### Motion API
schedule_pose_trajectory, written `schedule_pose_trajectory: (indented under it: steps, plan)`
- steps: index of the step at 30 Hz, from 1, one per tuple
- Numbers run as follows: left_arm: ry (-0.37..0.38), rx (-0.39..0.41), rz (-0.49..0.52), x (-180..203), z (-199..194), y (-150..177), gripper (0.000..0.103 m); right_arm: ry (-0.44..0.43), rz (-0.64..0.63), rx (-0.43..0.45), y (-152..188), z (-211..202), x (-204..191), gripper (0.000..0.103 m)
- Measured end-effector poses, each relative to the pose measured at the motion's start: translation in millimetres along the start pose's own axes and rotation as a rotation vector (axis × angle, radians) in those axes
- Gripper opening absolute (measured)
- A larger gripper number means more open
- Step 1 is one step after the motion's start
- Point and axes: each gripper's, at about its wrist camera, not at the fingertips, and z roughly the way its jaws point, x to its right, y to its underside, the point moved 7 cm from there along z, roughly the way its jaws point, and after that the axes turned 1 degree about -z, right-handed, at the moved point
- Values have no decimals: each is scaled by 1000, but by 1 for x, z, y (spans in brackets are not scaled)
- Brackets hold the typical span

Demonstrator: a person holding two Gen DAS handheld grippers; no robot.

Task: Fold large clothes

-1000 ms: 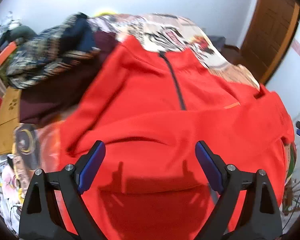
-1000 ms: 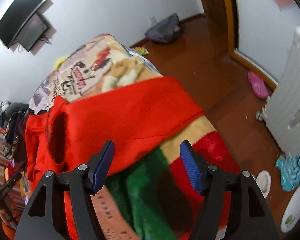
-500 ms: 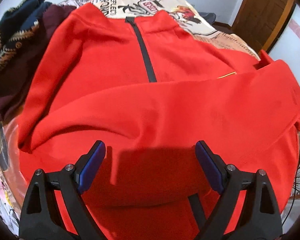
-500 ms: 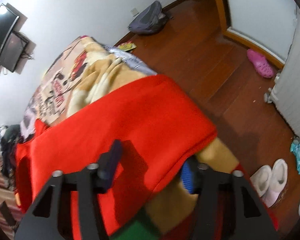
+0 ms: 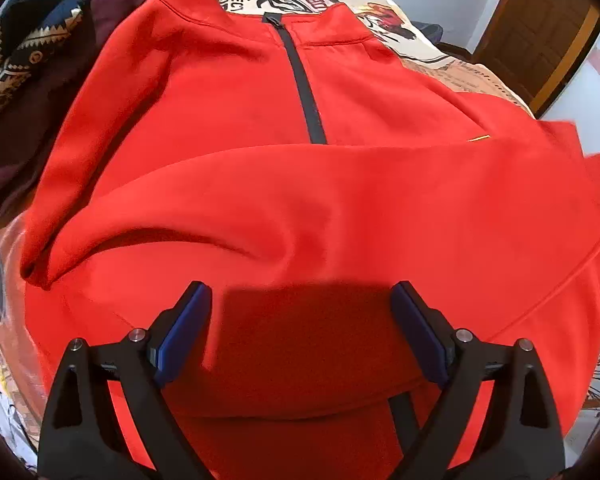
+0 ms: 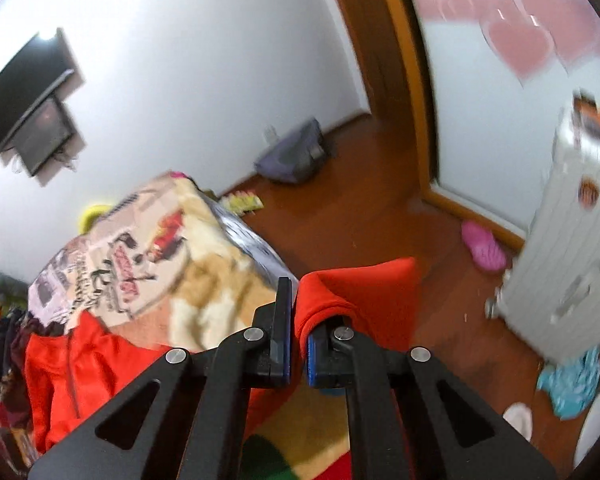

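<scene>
Right gripper (image 6: 298, 328) pinching red cloth between pressed pads, cuff-like end bunching over right finger, lifting clear of bed.

Left gripper (image 5: 302, 332) hovering with fingers spread wide, nothing between, over lower front of red jacket (image 5: 260, 128).

Jacket lying front-up on patterned blanket (image 6: 148, 248), zip (image 5: 304, 92) facing up, sleeve (image 5: 340, 200) already lying across chest.

Judgement: carrying pinched end across body calls for keeping cloth taut, avoiding drag; left gripper pinning lower front likely helping fold lie flat.
</scene>
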Motion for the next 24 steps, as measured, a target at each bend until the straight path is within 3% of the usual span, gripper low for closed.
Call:
schedule_pose_trajectory:
  steps: [7, 12, 16, 18, 24]
  plan:
    - [-19, 56, 3, -6, -27, 2, 92, -140, -165, 100, -22, -55, -78, 5]
    - [-39, 132, 16, -18, -62, 1, 92, -277, -292, 102, -16, -76, -150, 5]
    - [-55, 203, 13, -34, -94, 1, 92, -400, -382, 10, 18, -74, -203, 5]
    - [-53, 229, 3, -42, -107, 2, 92, -457, -421, -83, 49, -64, -227, 5]
    - [-44, 241, -2, -58, -121, 12, 92, -458, -577, -323, 156, -28, -251, 5]
